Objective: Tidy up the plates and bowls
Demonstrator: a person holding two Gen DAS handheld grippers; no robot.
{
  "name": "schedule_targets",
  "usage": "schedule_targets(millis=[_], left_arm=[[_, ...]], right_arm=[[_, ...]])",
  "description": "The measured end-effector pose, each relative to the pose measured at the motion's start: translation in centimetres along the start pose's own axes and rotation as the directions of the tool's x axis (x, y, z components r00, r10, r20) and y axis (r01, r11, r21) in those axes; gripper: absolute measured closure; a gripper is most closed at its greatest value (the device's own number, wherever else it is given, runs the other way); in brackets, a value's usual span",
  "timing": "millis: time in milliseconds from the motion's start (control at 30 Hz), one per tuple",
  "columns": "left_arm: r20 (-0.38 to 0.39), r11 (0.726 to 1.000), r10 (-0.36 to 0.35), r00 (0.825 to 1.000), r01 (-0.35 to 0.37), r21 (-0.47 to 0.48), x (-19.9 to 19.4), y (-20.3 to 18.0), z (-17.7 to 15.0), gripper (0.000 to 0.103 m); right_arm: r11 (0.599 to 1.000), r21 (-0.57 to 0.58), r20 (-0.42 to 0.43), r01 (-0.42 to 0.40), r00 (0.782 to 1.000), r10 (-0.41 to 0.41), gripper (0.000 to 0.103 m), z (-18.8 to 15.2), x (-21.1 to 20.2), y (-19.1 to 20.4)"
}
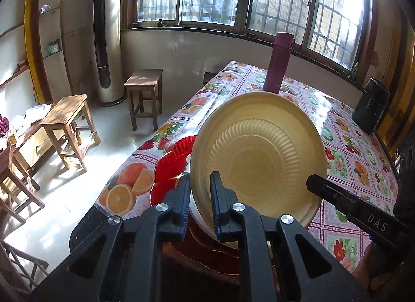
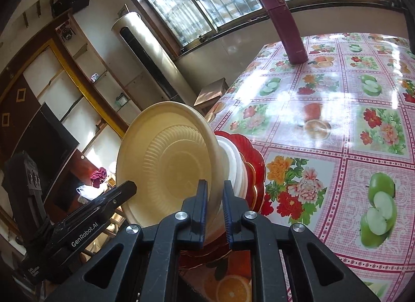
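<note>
Above the stacked red plates (image 2: 255, 169), both the left gripper (image 1: 199, 195) and right gripper (image 2: 214, 203) pinch opposite rims of the cream bowl (image 1: 259, 156), steadying it for nesting.

Cream ribbed bowl (image 1: 256, 161); red plate (image 1: 168, 167); fruit-and-flower patterned tablecloth (image 2: 337, 109); maroon flask (image 2: 284, 26)

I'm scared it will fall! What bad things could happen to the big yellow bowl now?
The yellow bowl is tilted on edge, pinched only at its rim by the left gripper and the right gripper. It might slip out or twist if the two pull unevenly. Below it sits a stack of white bowls and red plates near the table edge; a bump could shove that stack off.
</note>
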State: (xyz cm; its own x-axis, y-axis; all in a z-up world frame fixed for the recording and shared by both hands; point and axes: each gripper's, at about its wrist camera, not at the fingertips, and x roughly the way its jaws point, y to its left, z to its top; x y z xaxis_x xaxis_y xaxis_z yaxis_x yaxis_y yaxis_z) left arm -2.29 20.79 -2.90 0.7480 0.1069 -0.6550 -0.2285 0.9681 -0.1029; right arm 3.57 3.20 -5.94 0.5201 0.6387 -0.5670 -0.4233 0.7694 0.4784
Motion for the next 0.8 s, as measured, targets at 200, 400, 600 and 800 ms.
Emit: schedule_targets(millis=[200, 400, 600, 800], left_arm=[[0.024, 0.999, 0.026, 0.999, -0.025, -0.027, -0.3, 1.2, -0.2, 0.041], [0.129, 0.995, 0.094, 0.987, -0.091, -0.029, -1.9, 1.5, -0.1, 0.020], [0.178, 0.985, 0.169, 0.969, -0.172, 0.004, -2.7, 0.4, -0.6, 0.016], [0.187, 0.945, 0.312, 0.932, -0.324, 0.037, -3.1, -1.0, -1.2, 0.016]], right_arm=[[1.000, -0.017, 0.007, 0.014, 1.000, -0.014, 0.087, -0.2, 0.0, -0.1], [0.998, -0.048, 0.029, 0.049, 0.998, -0.048, 0.058, -0.5, -0.6, 0.1], [0.999, -0.046, 0.090, 0.016, 0.996, -0.012, 0.027, -0.9, -2.6, -1.0], [0.992, -0.121, 0.197, -0.026, 0.979, 0.050, 0.019, -2.3, -5.9, -1.1]])
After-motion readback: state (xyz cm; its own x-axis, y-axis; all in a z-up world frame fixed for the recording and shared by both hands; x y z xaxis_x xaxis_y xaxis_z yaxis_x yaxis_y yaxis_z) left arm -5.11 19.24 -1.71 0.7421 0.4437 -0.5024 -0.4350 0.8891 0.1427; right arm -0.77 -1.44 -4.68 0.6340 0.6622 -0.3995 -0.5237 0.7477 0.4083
